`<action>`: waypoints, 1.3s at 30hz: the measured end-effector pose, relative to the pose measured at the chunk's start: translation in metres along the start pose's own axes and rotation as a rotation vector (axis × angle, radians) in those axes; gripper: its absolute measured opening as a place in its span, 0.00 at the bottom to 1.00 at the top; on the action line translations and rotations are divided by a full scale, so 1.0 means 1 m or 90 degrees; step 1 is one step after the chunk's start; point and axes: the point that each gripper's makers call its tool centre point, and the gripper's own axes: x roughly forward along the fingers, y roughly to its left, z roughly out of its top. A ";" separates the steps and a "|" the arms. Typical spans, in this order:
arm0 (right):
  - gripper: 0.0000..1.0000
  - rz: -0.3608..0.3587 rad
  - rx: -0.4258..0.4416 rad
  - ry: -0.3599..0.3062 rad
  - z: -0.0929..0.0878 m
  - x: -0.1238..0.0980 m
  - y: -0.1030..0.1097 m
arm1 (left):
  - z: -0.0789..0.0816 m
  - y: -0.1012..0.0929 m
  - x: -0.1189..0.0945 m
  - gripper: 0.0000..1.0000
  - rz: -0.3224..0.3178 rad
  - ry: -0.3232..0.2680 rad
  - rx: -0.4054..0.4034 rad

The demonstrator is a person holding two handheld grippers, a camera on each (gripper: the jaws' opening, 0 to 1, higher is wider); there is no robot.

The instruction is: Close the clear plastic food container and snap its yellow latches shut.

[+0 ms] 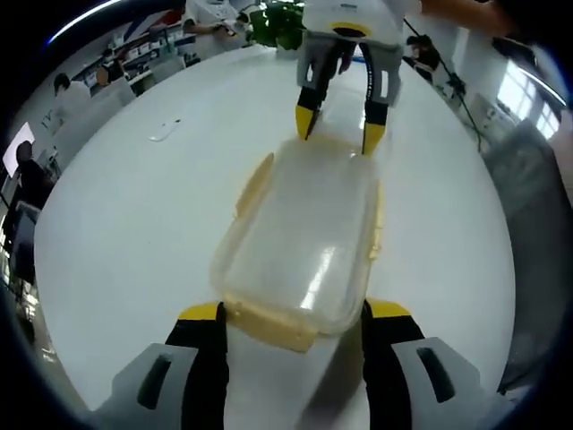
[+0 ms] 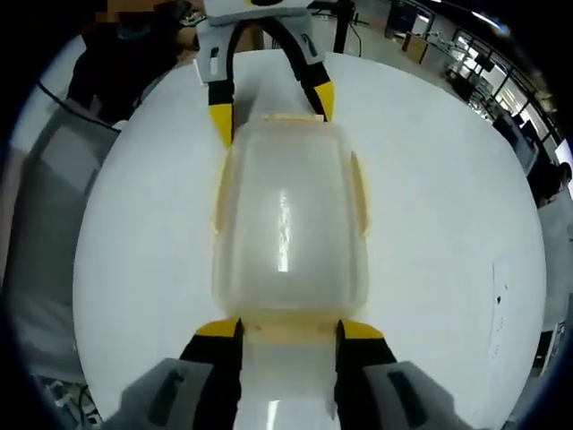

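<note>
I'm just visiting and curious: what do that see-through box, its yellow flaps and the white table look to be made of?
The food container looks like clear, slightly cloudy plastic: the table shows through it and light streaks glint on its lid. Its yellow latches seem opaque, matte plastic. The table looks a smooth, hard white surface with soft reflections, perhaps laminate.

A lidded food container (image 1: 300,246) sits on a round table (image 1: 134,215), directly ahead of the left gripper (image 1: 294,315), whose jaws flank its near end latch (image 1: 273,324). The right gripper (image 1: 340,133) stands at the container's far end, facing back.
</note>
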 end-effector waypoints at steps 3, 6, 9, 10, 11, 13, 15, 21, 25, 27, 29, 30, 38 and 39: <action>0.38 0.002 0.000 -0.002 0.000 0.000 -0.001 | -0.001 -0.001 0.000 0.58 -0.006 0.006 0.011; 0.37 0.001 0.001 0.001 0.001 0.001 0.000 | -0.003 0.000 -0.001 0.57 -0.019 0.019 0.030; 0.37 0.001 0.002 0.007 0.001 0.001 -0.001 | -0.004 0.001 -0.001 0.56 -0.032 0.044 0.058; 0.37 0.001 0.003 0.008 0.001 0.001 0.000 | -0.004 0.001 -0.001 0.56 -0.031 0.047 0.061; 0.37 0.001 0.006 0.010 0.001 0.001 -0.001 | -0.004 0.001 -0.001 0.55 -0.036 0.054 0.070; 0.37 0.000 0.004 0.016 0.001 0.001 0.000 | -0.005 0.001 -0.001 0.55 -0.045 0.062 0.085; 0.37 0.002 0.001 0.019 0.001 0.001 -0.001 | -0.007 0.002 -0.002 0.53 -0.063 0.074 0.118; 0.37 0.002 0.003 0.008 0.000 0.001 -0.001 | -0.009 0.007 -0.003 0.42 -0.087 0.106 0.172; 0.37 0.000 0.004 -0.001 -0.001 0.002 -0.002 | -0.007 0.013 -0.005 0.37 -0.090 0.101 0.171; 0.37 -0.001 0.002 0.001 0.000 0.003 -0.001 | -0.007 0.012 -0.005 0.38 -0.090 0.089 0.165; 0.38 -0.002 0.000 0.001 0.000 0.002 -0.001 | -0.006 0.012 -0.005 0.38 -0.086 0.073 0.140; 0.38 -0.002 -0.003 0.001 0.000 0.002 -0.001 | -0.007 0.012 -0.005 0.38 -0.086 0.069 0.137; 0.38 -0.005 0.003 0.008 0.001 0.002 -0.001 | -0.005 0.012 -0.004 0.41 -0.090 0.075 0.143; 0.38 -0.005 0.003 0.011 0.002 0.002 -0.001 | -0.005 0.012 -0.005 0.41 -0.091 0.073 0.145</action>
